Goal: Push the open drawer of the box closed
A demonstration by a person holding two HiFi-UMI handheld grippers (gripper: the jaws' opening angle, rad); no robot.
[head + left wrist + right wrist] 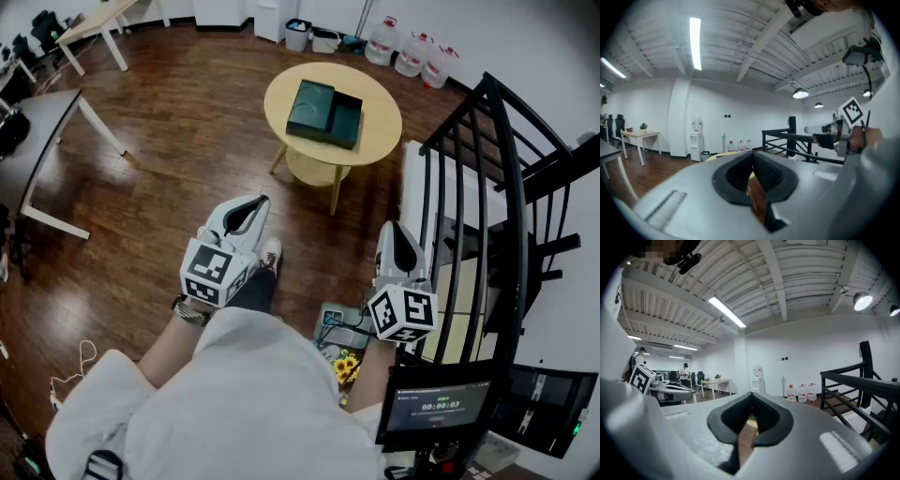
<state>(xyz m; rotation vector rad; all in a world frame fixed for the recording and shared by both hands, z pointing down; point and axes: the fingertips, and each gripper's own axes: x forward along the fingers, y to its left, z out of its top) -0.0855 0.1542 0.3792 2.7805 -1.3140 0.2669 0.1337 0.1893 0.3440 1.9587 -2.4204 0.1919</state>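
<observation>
We are holding the left gripper point(247, 210) and the right gripper point(395, 232) out in front of us above the dark wooden plank floor point(169, 141). Both are well apart from the round pale wooden surface point(380, 103) ahead. The dark green rectangular box point(312, 105) is sitting on that surface, near its middle. Its drawer point(347, 119) is standing pulled out on the side facing the black metal stair railing point(469, 216). Neither gripper is touching the box or the surface.

In the left gripper view, the left gripper's black pads are meeting at their tips, closed with nothing between them. The right gripper is showing the same in its own view, with its jaws pressed together and empty. We are pointing both grippers roughly toward the surface, the left one somewhat farther forward. Beyond the surface, three clear plastic water jugs point(412, 52) are standing by the white wall. A small dark screen point(436, 408) is glowing below our right arm.
</observation>
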